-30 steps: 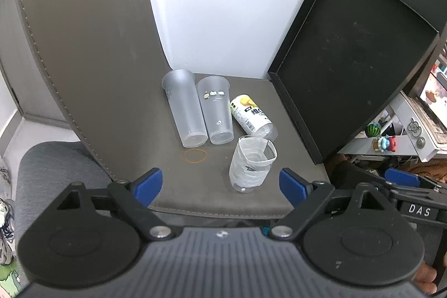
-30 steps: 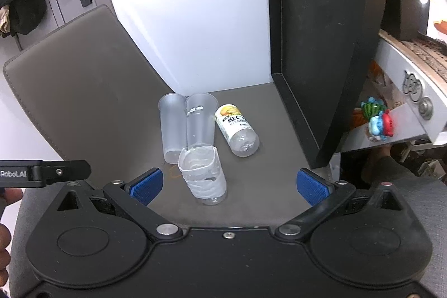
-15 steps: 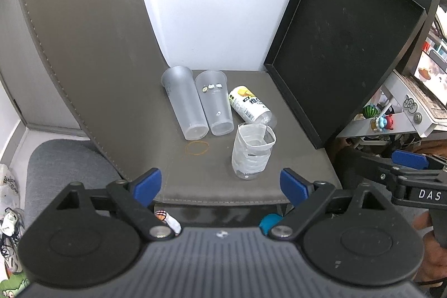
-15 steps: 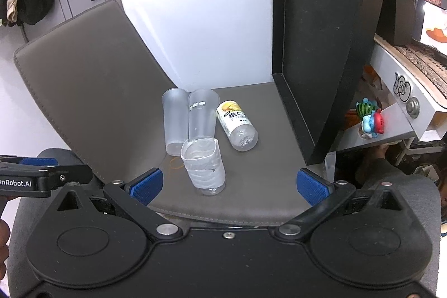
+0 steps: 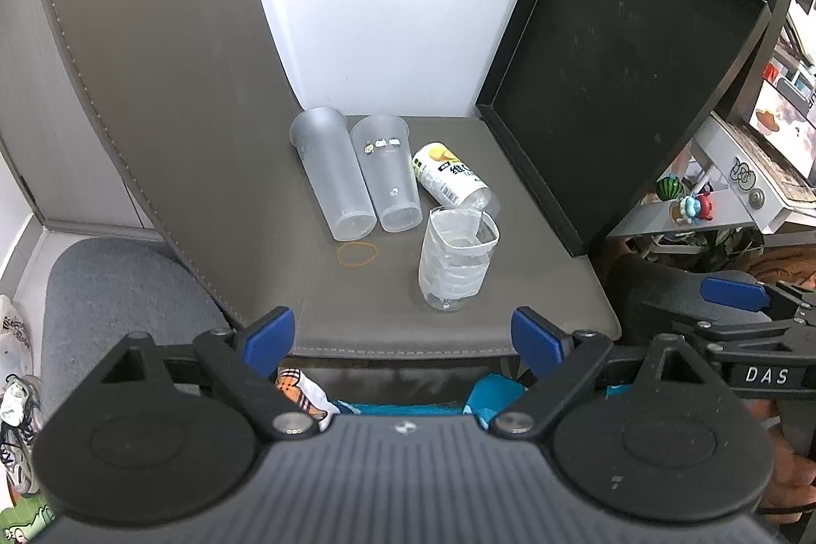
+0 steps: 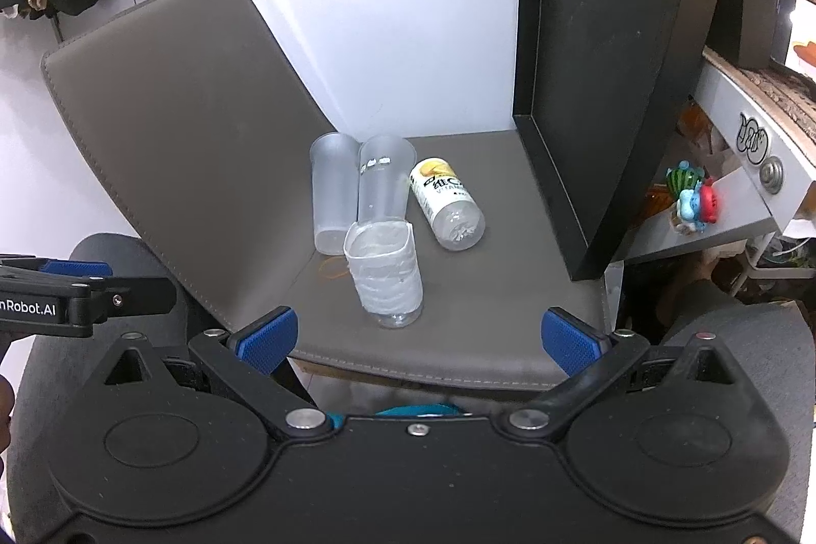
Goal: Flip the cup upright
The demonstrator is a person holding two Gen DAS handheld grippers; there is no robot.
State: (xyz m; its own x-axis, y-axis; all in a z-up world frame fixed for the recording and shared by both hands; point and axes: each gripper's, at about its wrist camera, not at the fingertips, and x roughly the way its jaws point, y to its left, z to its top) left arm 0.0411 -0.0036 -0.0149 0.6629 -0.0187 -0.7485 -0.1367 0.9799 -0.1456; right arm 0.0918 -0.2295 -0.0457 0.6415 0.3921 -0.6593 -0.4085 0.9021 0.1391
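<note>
Each wrist camera sits behind its own tool, looking forward and down past two spread blue-padded fingers. Both stand back from the grey leather chair seat point(image 5: 459, 319) point(image 6: 484, 340). Both views share the seat and the upright taped clear plastic cup point(image 5: 455, 261) point(image 6: 387, 276).

"DAS" stands in white letters on the black bar of the right gripper point(image 5: 734, 295), seen from the left wrist. "nRobot.AI" stands on the left gripper point(image 6: 76, 268). The lying bottle point(image 6: 446, 205) has a label with "VITAMIN" partly legible under Chinese characters.
</note>
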